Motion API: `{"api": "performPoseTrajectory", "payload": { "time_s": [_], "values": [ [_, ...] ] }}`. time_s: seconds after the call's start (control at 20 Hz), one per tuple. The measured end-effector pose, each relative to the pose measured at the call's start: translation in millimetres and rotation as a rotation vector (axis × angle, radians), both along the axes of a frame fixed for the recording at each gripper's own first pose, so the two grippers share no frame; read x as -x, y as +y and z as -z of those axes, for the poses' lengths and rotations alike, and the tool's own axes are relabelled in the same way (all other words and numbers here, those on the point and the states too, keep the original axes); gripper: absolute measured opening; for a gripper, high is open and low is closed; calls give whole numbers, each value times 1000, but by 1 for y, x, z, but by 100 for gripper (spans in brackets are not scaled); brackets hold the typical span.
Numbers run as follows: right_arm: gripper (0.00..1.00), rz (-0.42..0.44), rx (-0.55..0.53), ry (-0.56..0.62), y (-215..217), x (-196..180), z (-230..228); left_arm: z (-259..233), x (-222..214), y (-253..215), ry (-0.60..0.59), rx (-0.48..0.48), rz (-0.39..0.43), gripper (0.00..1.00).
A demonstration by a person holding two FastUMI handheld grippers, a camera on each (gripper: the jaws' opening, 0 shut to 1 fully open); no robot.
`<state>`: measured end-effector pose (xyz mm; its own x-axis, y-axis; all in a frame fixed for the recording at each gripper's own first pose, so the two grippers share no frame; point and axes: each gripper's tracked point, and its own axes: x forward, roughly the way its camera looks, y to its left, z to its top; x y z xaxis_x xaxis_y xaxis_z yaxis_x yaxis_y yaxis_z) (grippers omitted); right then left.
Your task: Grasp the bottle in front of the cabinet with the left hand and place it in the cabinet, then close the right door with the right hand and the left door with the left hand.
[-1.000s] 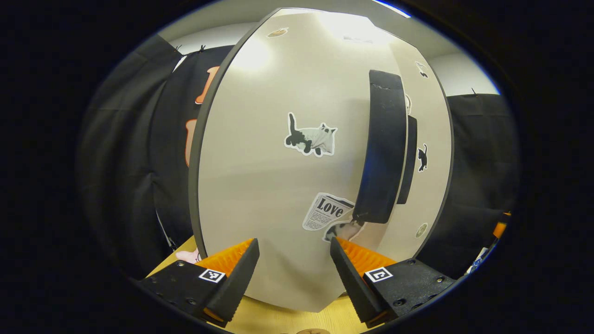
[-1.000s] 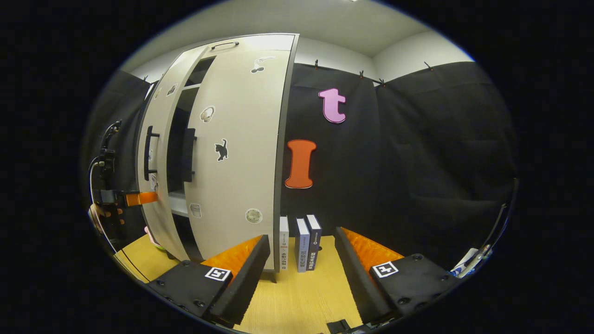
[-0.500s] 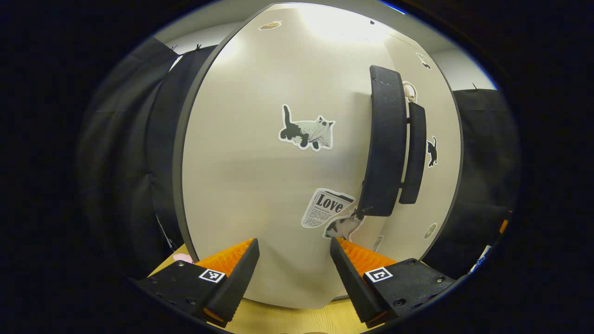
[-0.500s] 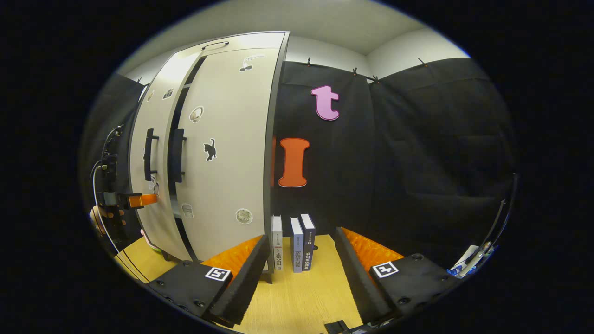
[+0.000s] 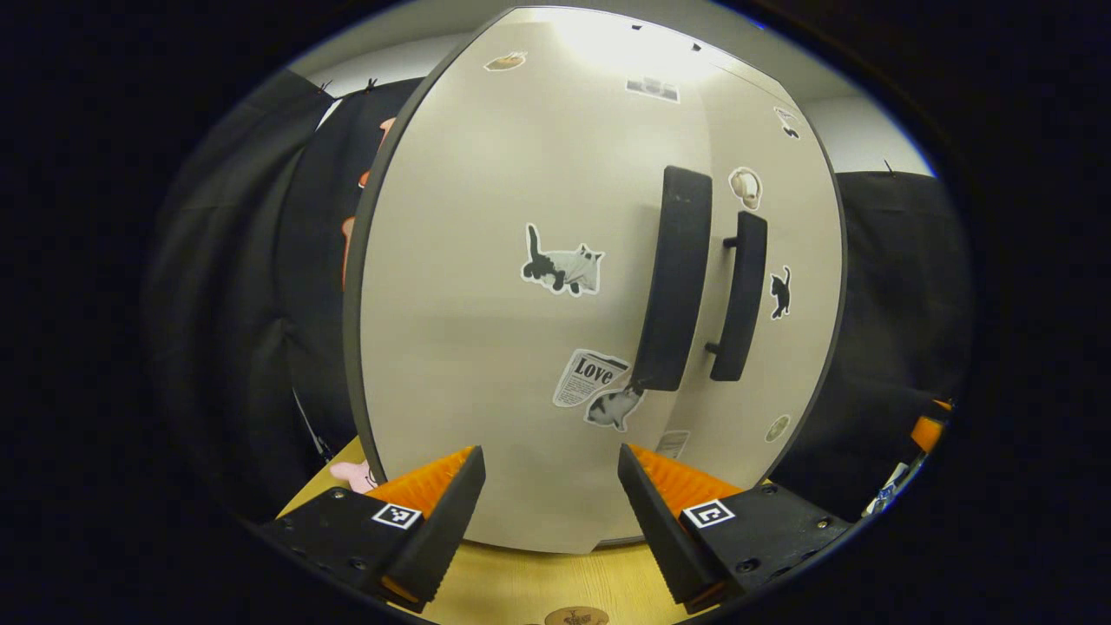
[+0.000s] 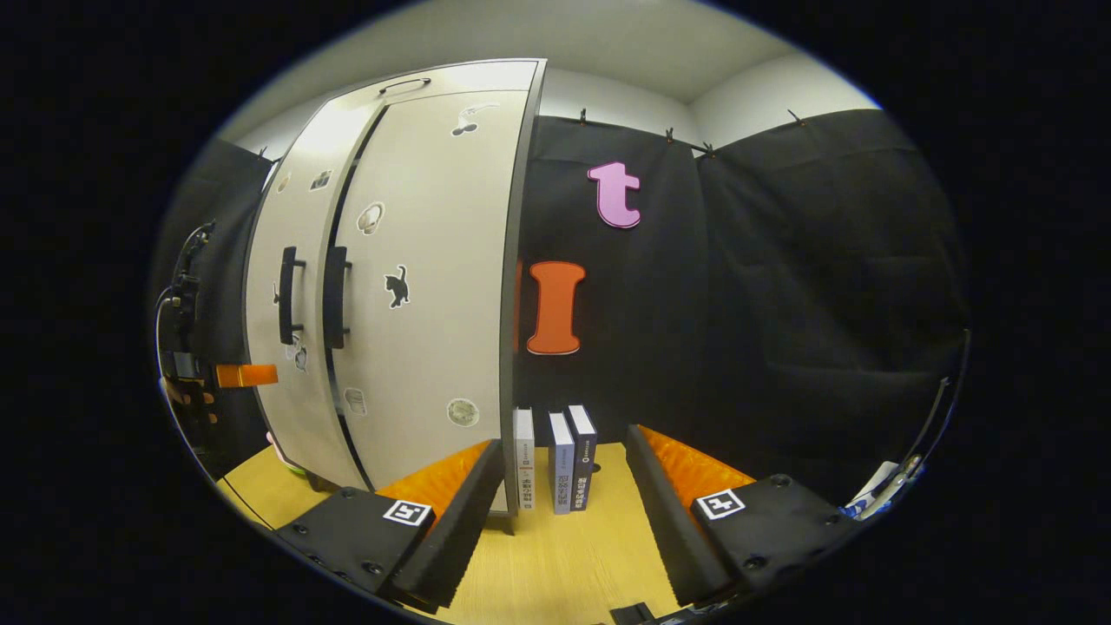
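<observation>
As far as both views show, the task looks all but finished: the cabinet (image 6: 417, 260) stands on the table (image 6: 555, 555) with its left door (image 5: 486, 286) and right door (image 6: 434, 286) both flush, their handles side by side. I judge the bottle sits inside, hidden behind the doors. Just near the left door, the left gripper (image 5: 547, 503) is wide apart and empty. Farther right, facing the books (image 6: 555, 456), the right gripper (image 6: 564, 495) is also wide and empty
</observation>
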<state>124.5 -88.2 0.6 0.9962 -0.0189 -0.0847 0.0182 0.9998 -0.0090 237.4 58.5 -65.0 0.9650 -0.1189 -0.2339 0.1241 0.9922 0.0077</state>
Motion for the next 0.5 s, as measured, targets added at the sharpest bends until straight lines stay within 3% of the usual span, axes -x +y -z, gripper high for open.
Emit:
{"api": "performPoseTrajectory", "payload": {
  "time_s": [0.5],
  "values": [
    [95, -37, -11, -56, 23, 38, -33, -91, 102, 24, -113, 15, -27, 94]
  ]
}}
